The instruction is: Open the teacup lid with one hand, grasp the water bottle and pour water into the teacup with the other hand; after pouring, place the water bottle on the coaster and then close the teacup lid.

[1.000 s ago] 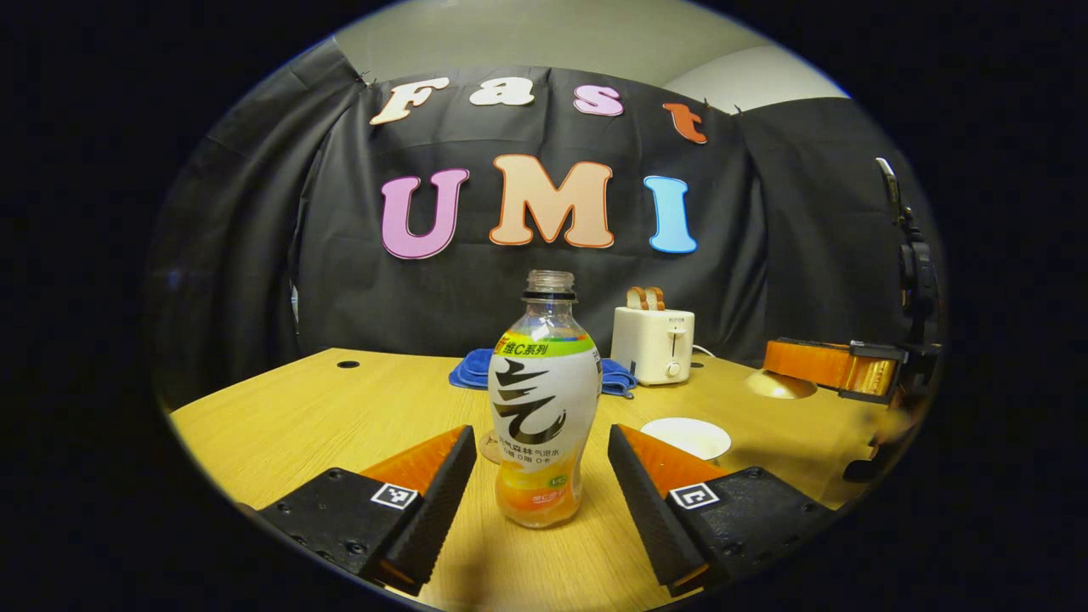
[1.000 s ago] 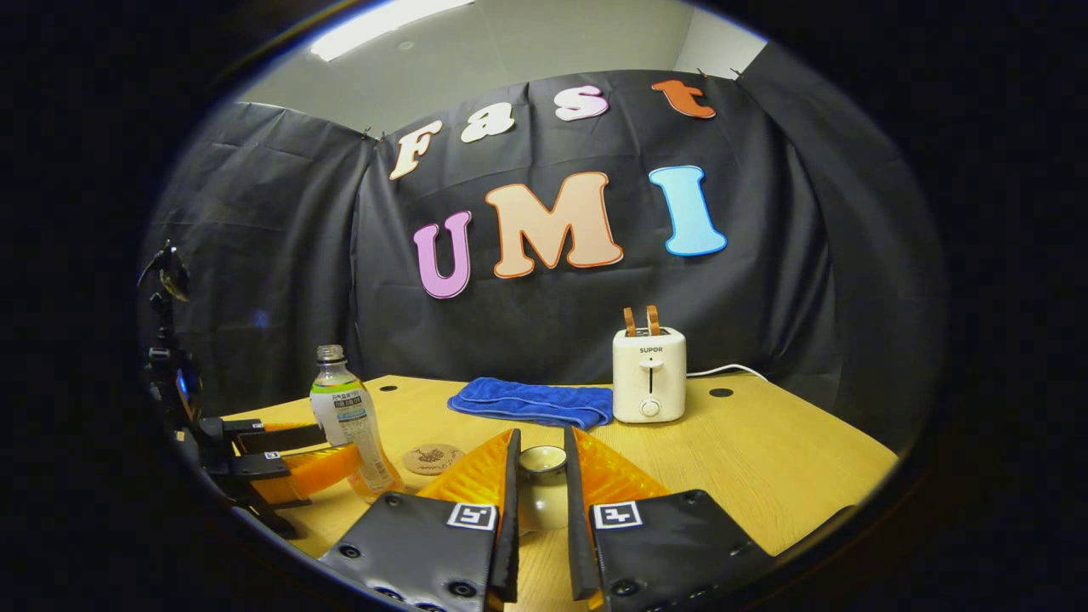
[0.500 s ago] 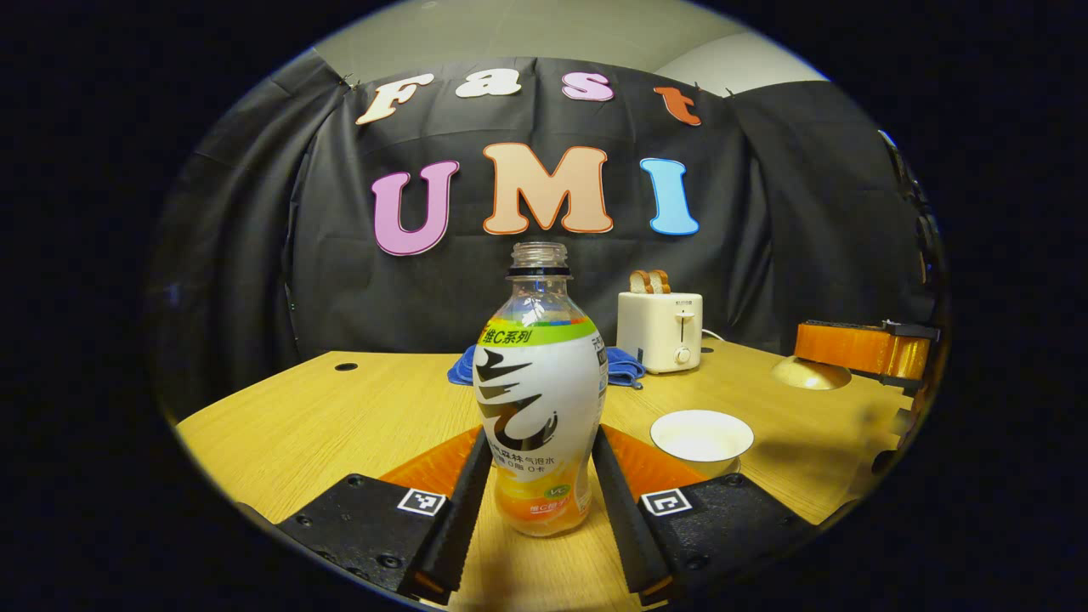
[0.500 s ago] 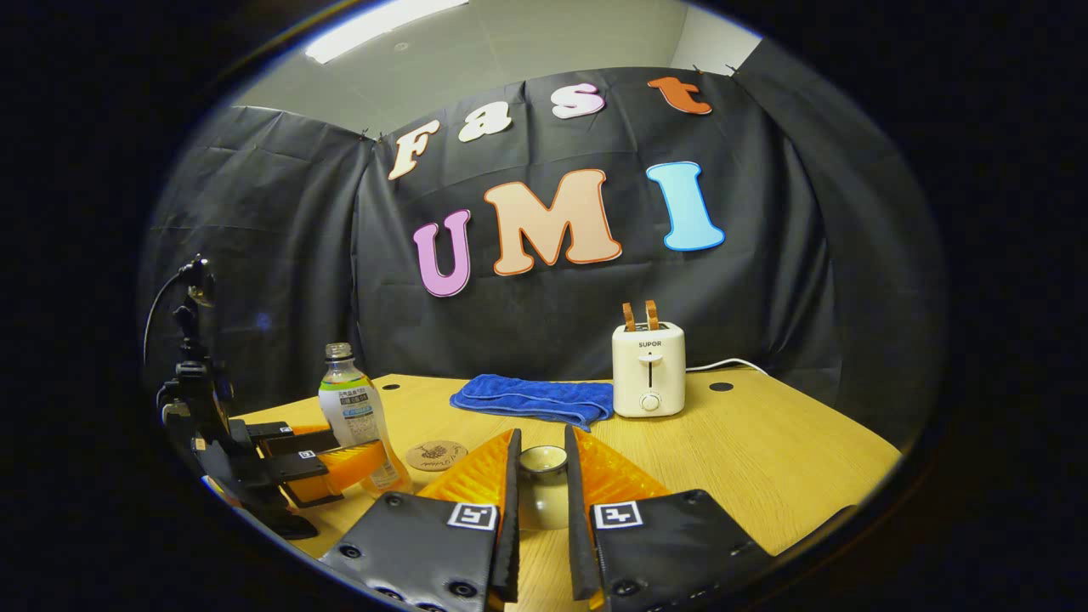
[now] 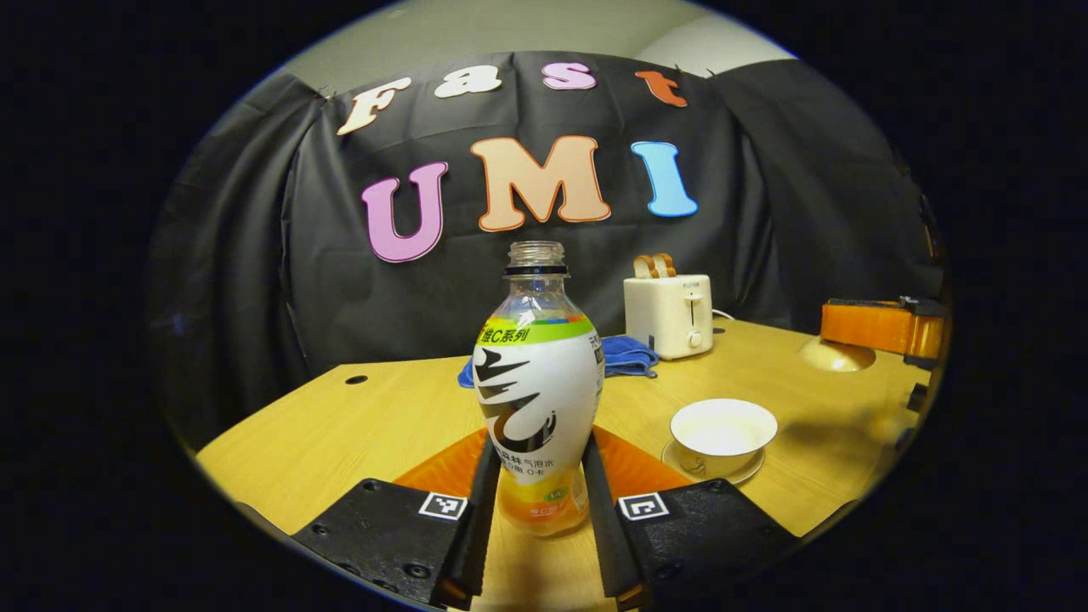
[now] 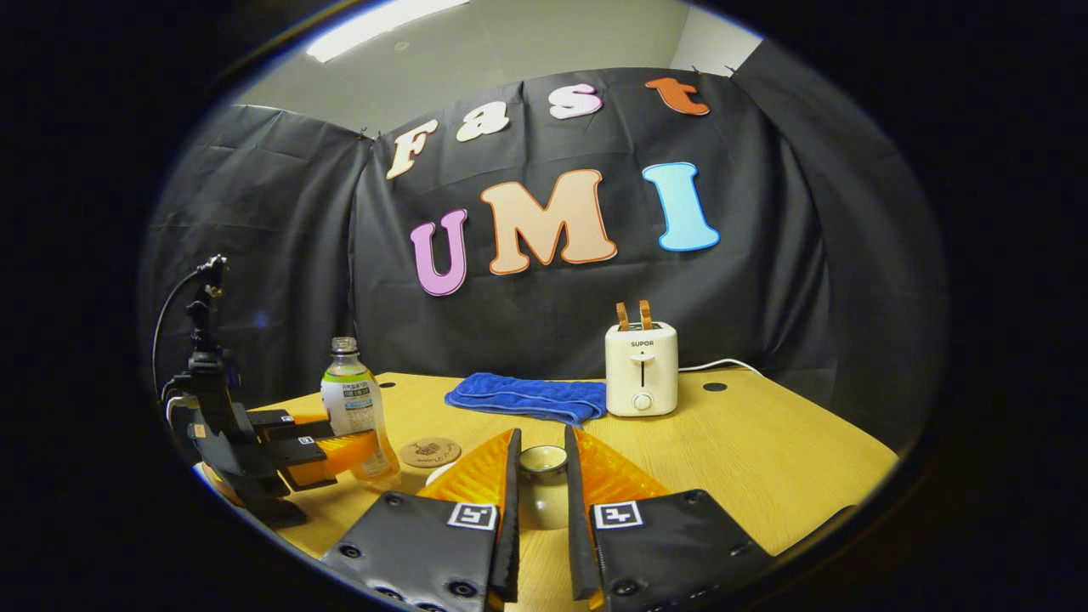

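A: Left gripper view first, biggest thing down: what's there?

B: A light wooden worktop (image 5: 340, 425) carries everything. On it, far back, stands a white two-slot toaster with toast in it (image 5: 669, 314), and a folded blue cloth (image 5: 625, 355) lies beside that. Nearer, a clear plastic water bottle with a white and green label and no cap (image 5: 537, 382) stands upright, orange liquid low inside.

A: And the left tongs (image 5: 533, 510)?

B: Closed in on the bottle's lower part, one finger pressed to each side. To the bottle's right an open white ceramic teacup on its saucer (image 5: 722, 429) stands apart from it.

A: Right gripper view?

B: Same worktop (image 6: 765, 450). The right tongs (image 6: 541, 501) are drawn nearly together around the knob of a pale round teacup lid (image 6: 542, 476), both fingers against it. Whether the lid is off the worktop, I cannot tell. Off to the left, the left tongs (image 6: 327, 446) grip the bottle (image 6: 353, 408), and just beside it lies a small round brown coaster with a dark pattern (image 6: 429, 451). The toaster (image 6: 642, 370) and cloth (image 6: 527, 397) sit behind.
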{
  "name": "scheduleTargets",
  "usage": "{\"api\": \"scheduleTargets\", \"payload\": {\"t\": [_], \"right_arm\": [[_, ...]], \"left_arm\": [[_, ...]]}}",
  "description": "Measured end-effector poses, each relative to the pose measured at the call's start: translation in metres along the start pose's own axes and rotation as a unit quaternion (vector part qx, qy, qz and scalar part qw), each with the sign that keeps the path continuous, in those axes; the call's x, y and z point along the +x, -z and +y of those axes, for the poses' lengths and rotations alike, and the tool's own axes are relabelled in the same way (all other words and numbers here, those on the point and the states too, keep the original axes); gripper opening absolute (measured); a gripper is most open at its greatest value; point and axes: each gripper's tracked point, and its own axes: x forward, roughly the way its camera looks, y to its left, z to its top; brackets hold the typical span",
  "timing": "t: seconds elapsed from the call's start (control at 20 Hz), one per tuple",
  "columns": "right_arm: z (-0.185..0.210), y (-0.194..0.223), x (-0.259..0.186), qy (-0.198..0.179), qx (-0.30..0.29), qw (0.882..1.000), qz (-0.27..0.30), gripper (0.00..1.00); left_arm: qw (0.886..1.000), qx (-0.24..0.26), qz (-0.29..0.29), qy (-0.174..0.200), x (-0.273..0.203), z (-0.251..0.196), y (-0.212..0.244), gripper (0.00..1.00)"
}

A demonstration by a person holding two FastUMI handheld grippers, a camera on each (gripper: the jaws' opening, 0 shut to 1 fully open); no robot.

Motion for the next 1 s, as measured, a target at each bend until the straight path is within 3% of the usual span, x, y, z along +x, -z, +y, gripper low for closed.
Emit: {"api": "scheduleTargets", "payload": {"t": [0.3, 0.5, 1.0], "right_arm": [[-0.011, 0.006, 0.001, 0.007, 0.000, 1.000, 0.007, 0.26], [-0.017, 0.008, 0.000, 0.013, 0.002, 1.000, 0.008, 0.27], [-0.023, 0.015, -0.001, 0.016, 0.000, 1.000, 0.016, 0.26]], "left_arm": [[0.996, 0.088, 0.008, -0.031, 0.003, 0.021, -0.010, 0.49], [0.984, 0.173, 0.014, -0.033, 0.005, 0.026, -0.012, 0.49], [0.928, 0.370, 0.047, -0.008, 0.008, 0.013, 0.008, 0.50]]}}
